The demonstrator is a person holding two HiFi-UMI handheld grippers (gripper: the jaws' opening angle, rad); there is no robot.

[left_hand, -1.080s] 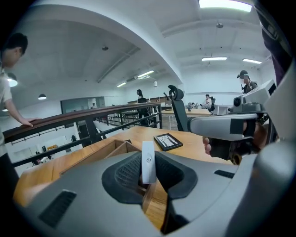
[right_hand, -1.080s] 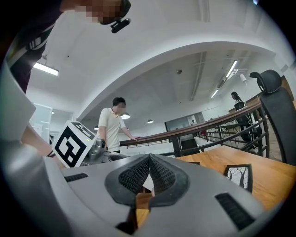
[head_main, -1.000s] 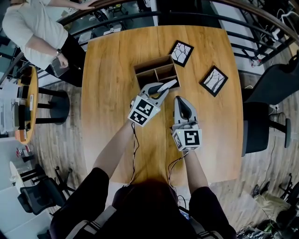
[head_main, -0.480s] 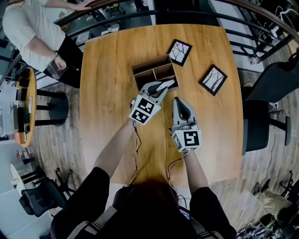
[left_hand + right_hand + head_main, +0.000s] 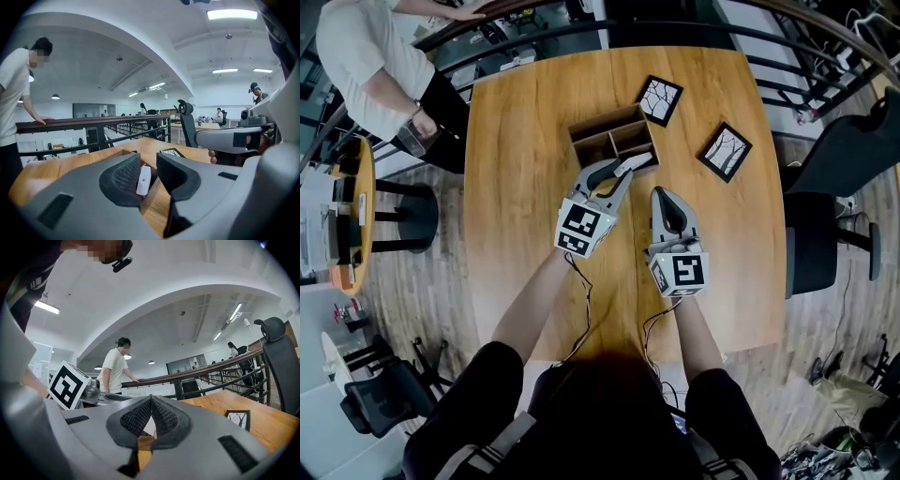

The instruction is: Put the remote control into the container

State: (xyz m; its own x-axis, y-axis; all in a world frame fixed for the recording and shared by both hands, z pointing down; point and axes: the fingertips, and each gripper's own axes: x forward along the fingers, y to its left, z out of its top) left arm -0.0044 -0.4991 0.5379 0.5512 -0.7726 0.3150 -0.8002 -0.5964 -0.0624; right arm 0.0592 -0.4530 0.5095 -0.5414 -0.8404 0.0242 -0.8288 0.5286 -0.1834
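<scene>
The white remote control leans on end in the near right compartment of the wooden container, its top poking over the near wall. My left gripper is just in front of it, jaws open. In the left gripper view the remote stands a little beyond the gap between the pads, apart from the right one, with the container's rim behind. The left gripper holds nothing. My right gripper hovers over the table beside it, shut and empty; its pads meet in its own view.
Two black-framed pictures lie on the wooden table right of the container. A person in a white shirt stands at a railing beyond the table's far left corner. A black chair is at the right.
The left gripper's marker cube has drawn back a little toward me while the remote has stayed at the container. The right gripper has hardly moved.
</scene>
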